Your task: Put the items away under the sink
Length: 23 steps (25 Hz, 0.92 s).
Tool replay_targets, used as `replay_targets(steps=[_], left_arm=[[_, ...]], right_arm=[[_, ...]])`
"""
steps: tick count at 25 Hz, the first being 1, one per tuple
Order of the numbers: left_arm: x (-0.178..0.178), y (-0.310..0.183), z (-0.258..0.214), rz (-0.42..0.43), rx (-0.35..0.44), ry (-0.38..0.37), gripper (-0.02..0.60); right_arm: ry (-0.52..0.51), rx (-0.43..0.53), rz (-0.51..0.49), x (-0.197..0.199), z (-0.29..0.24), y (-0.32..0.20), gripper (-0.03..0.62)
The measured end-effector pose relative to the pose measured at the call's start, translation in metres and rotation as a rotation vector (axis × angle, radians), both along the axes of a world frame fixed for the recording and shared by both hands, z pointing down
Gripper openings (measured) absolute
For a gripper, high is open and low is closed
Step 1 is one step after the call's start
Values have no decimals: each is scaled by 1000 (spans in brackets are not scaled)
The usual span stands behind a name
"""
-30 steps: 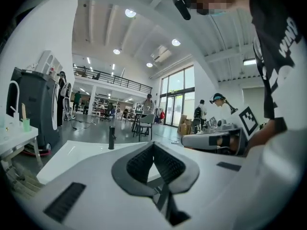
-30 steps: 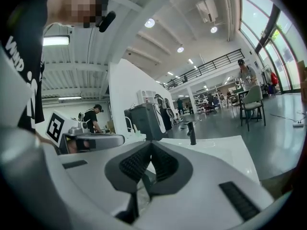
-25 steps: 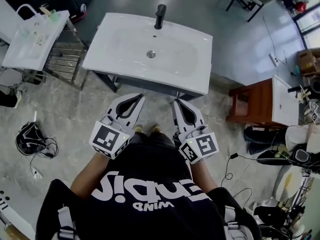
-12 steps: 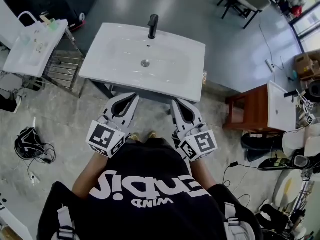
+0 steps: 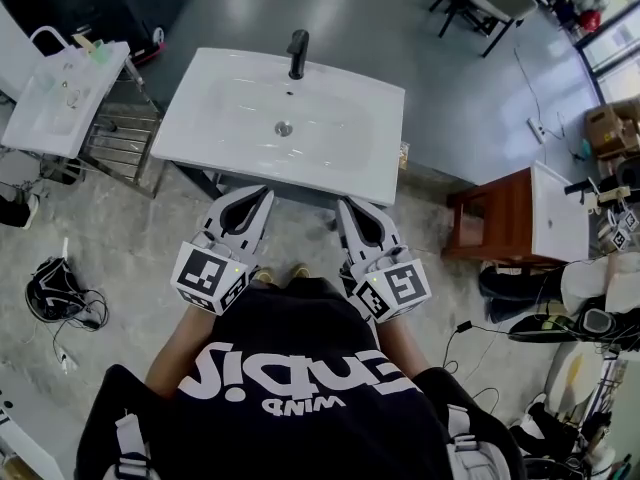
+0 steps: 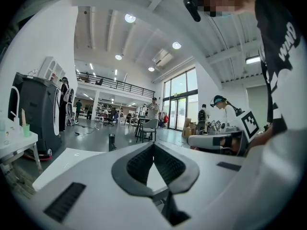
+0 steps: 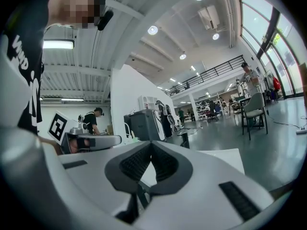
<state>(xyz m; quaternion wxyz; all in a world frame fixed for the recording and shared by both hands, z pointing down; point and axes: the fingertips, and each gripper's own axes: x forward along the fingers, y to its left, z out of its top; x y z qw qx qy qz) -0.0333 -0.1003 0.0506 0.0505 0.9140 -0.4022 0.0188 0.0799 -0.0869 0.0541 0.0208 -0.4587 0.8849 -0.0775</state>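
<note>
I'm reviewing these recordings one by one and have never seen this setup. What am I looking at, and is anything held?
No robot here: a person holds a two-jaw gripper in each hand. The top-down picture comes from a camera on the person's head; it shows the left gripper and right gripper pointing toward a white sink with a black tap. The other two pictures come from cameras riding on each gripper, looking along its jaws. Both pairs of jaws are closed with nothing between them. Nothing lies in the sink's basin.
</note>
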Motion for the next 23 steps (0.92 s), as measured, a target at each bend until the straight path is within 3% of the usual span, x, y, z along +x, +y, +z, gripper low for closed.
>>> replay_targets(steps=[23], left_arm=[[10, -5, 6, 24, -9, -2, 20]], right_arm=[[-12, 16, 28, 4, -6, -4, 18]])
